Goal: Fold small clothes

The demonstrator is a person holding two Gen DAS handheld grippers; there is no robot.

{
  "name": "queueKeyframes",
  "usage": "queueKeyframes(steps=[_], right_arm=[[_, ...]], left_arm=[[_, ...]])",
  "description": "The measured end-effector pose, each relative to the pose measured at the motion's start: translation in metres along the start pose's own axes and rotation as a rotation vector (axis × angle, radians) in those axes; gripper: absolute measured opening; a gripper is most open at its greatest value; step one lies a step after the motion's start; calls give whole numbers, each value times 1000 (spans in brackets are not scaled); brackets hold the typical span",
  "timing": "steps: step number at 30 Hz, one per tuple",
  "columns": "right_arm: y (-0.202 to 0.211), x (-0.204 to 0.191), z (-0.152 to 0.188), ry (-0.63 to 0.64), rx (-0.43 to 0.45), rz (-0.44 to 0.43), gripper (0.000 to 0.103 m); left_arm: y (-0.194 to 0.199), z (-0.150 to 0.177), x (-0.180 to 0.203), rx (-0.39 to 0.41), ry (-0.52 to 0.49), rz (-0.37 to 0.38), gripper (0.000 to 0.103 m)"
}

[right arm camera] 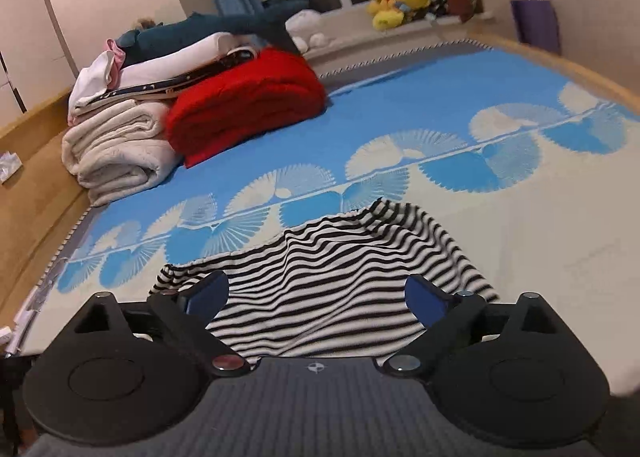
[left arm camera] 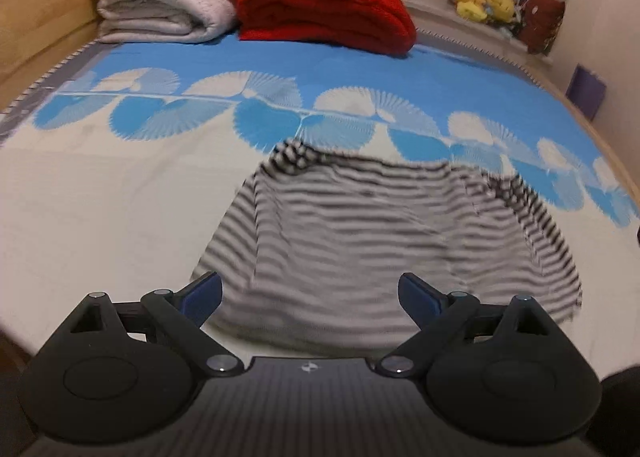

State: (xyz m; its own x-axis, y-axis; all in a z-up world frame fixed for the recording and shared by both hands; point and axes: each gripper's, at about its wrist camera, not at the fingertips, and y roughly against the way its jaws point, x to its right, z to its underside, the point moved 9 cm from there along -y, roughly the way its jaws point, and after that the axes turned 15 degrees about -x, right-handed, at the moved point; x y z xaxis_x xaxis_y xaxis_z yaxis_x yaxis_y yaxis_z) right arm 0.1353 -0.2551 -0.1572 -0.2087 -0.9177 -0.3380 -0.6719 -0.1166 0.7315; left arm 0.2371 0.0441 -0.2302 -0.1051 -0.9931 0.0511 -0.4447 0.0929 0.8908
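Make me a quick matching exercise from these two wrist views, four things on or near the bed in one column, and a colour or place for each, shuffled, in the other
Things:
1. striped garment
2. folded blanket beside the cream one
3. plush toys
4. bedspread

Descriptions:
A. yellow, on the window sill
B. blue and cream with a fan pattern
C. black and white, lying right in front of both sets of jaws
D. red, at the far end of the bed

Pairs: 1-C, 2-D, 3-A, 4-B
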Motion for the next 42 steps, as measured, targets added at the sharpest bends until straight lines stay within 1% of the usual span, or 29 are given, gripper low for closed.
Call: queueKeyframes(steps=[3,4,7,12,15,18,22,31,37,42], right_arm=[[30,-18,19,111,56,69,95],[37,-24,24,143,68,77,96],[60,-39,46,226,79,65,99],[89,-43,73,226,81,39,99],[101,-46,83,212,90,37,99],[107,-49,88,228,100,45,99],[105,-52,90,255,103,62,100],[88,-44,84,201,54,79,100],[83,-35,85,174,31,90,100],[76,-31,85,162,13,96,100]], left_arm=[[26,28,16,7,-24,-62,98],[34,35,18,11,-31,-72,101],[60,57,28,37,-39,-80,102],[86,73,34,50,-44,-52,102],[97,77,36,70,-59,-62,102],[98,76,37,68,-52,-57,102],[91,73,36,48,-45,-45,102],[77,64,35,32,-42,-50,102],[62,63,37,-12,-28,-36,102],[54,60,38,-24,-33,-42,102]])
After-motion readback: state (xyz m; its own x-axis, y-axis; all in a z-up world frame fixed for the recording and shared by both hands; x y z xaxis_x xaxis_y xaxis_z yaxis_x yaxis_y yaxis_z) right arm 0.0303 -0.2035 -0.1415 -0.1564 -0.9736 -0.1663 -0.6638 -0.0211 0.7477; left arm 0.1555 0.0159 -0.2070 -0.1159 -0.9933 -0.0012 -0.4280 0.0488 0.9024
